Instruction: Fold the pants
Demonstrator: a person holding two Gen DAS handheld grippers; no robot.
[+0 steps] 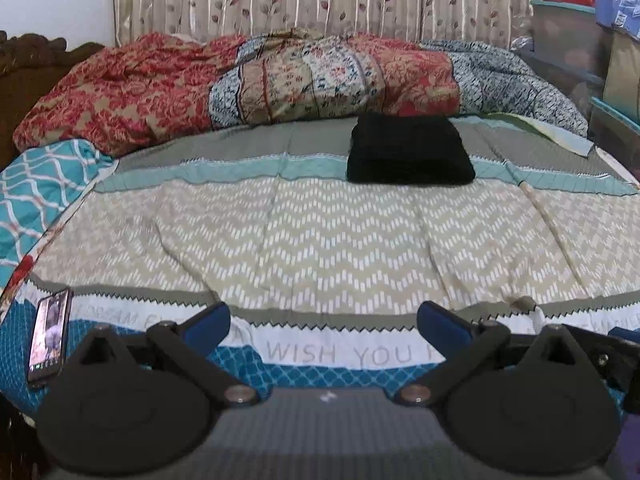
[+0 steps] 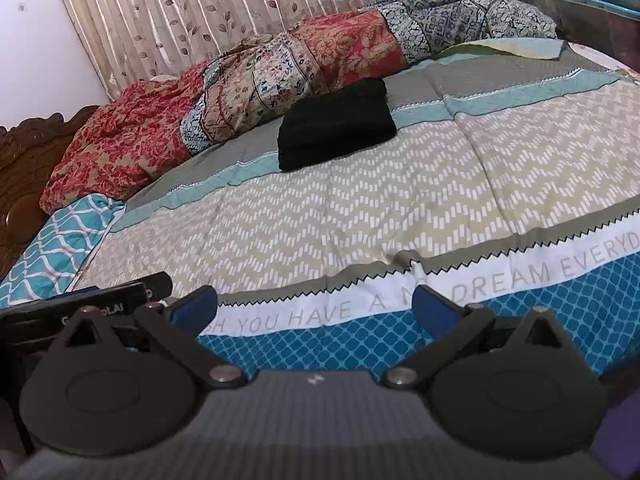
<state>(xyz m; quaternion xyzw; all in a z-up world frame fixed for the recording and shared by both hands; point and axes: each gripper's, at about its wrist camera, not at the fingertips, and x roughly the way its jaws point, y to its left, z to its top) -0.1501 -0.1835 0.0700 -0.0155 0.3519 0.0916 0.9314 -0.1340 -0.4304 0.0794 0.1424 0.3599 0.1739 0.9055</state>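
Note:
The black pants (image 1: 410, 150) lie folded in a compact rectangle on the far part of the bed, in front of the rumpled quilt. They also show in the right wrist view (image 2: 336, 124). My left gripper (image 1: 324, 322) is open and empty, low over the near edge of the bed, far from the pants. My right gripper (image 2: 316, 306) is open and empty too, at the near edge, with the pants far ahead and slightly left. The left gripper's body (image 2: 100, 304) shows at the left of the right wrist view.
A patterned bedspread (image 1: 320, 240) covers the bed. A bunched red and blue quilt (image 1: 240, 84) lies along the back by the curtain. A phone (image 1: 50, 336) lies at the near left edge. Storage boxes (image 1: 580, 40) stand at the right. A carved wooden headboard (image 2: 24, 168) is at the left.

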